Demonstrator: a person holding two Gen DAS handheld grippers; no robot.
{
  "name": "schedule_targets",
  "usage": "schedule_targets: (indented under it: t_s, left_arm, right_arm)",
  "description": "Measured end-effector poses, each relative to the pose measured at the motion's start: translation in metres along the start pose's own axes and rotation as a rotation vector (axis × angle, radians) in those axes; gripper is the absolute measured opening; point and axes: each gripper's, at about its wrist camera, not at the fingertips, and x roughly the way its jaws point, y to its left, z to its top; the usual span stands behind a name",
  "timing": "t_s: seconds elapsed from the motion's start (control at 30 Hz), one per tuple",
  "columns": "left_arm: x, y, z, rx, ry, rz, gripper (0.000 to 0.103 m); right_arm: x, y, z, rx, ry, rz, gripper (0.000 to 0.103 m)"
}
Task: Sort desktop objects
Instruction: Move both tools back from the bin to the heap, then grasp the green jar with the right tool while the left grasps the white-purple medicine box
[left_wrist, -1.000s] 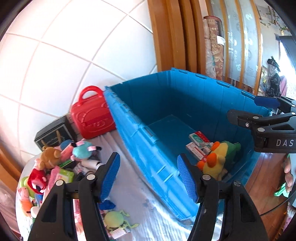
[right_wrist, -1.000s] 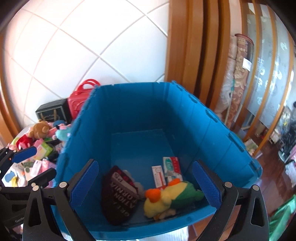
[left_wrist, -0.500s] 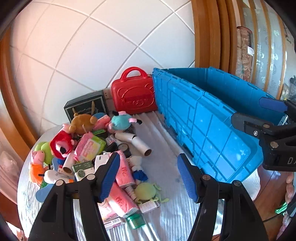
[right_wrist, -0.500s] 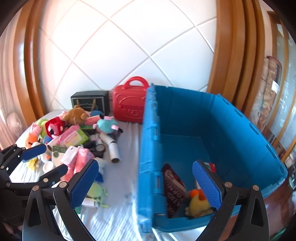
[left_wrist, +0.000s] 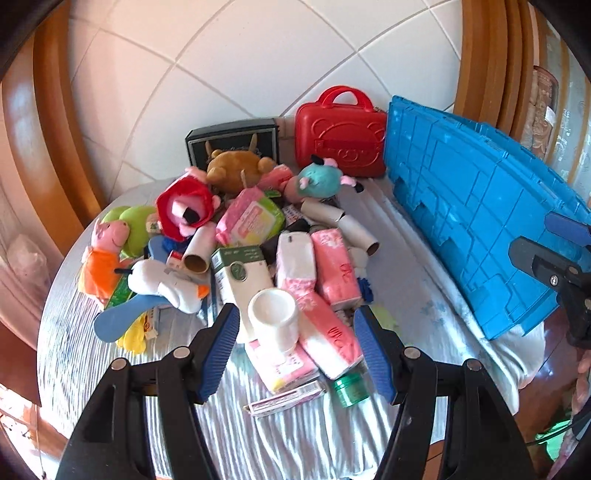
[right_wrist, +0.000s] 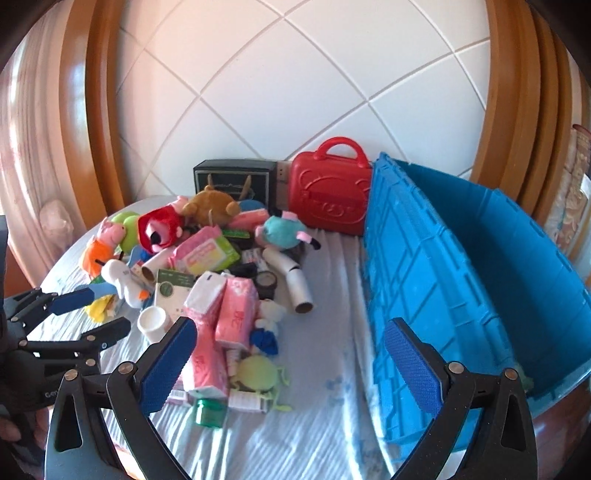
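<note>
A heap of desktop objects lies on the cloth-covered round table (left_wrist: 424, 310): plush toys, pink tissue packs (left_wrist: 332, 269), cardboard tubes, a white cup (left_wrist: 273, 317), a green jar (left_wrist: 351, 387). My left gripper (left_wrist: 295, 347) hovers open over the near side of the heap. The white cup and a pink pack show between its pads, untouched. My right gripper (right_wrist: 290, 369) stands wide open above bare cloth, between the heap and the blue bin (right_wrist: 424, 277). In the right wrist view the left gripper (right_wrist: 96, 314) shows at the far left. In the left wrist view the right gripper (left_wrist: 546, 240) shows before the blue bin (left_wrist: 480, 221).
A red toy case (left_wrist: 340, 133) and a black box (left_wrist: 232, 140) stand at the back against the tiled wall. The bin takes up the table's right side. A strip of bare cloth (right_wrist: 332, 280) runs between heap and bin. Wooden frames flank the wall.
Both views have swung left, from the inside of the blue bin to the heap on the table, and come lower. Both grippers have stayed open and hold nothing.
</note>
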Motion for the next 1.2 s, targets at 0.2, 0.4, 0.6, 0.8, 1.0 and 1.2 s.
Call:
schedule_targets:
  t_s: [0.2, 0.4, 0.6, 0.8, 1.0, 1.2]
  left_arm:
    - [0.037, 0.036, -0.045, -0.034, 0.107, 0.03, 0.063]
    - [0.079, 0.045, -0.089, -0.024, 0.209, -0.026, 0.063]
    - [0.115, 0.036, -0.113, 0.003, 0.307, -0.085, 0.063]
    - [0.142, 0.018, -0.131, 0.082, 0.354, -0.102, 0.063]
    - [0.153, 0.008, -0.131, 0.159, 0.348, -0.079, 0.063]
    - [0.169, 0.008, -0.135, 0.139, 0.391, -0.107, 0.064]
  right_arm:
    - [0.057, 0.026, -0.043, 0.016, 0.146, 0.048, 0.103]
    - [0.098, 0.04, -0.077, 0.046, 0.266, 0.088, 0.103]
    - [0.133, 0.057, -0.111, 0.068, 0.39, 0.14, 0.103]
    - [0.161, 0.077, -0.143, 0.059, 0.494, 0.149, 0.087]
    - [0.184, 0.085, -0.163, 0.074, 0.541, 0.135, 0.085]
    - [0.204, 0.078, -0.176, 0.102, 0.55, 0.096, 0.093]
